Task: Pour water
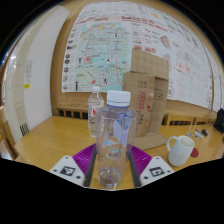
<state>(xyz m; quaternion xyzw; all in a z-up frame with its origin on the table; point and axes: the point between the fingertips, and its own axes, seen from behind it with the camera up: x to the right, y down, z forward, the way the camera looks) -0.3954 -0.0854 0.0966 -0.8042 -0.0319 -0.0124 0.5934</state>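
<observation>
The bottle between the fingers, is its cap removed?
No, the clear bottle standing between the tool's fingers has its white cap on top.

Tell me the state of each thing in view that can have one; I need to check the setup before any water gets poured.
Near bottle: upright on the table, white cap on, between the claw fingers; clear, water level not readable.
Far bottle: upright, capped, beyond the near one.
White mug: upright, opening up; contents not visible.
Cardboard box: standing, closed.
Claw: around the near bottle; grip cannot be judged.
</observation>
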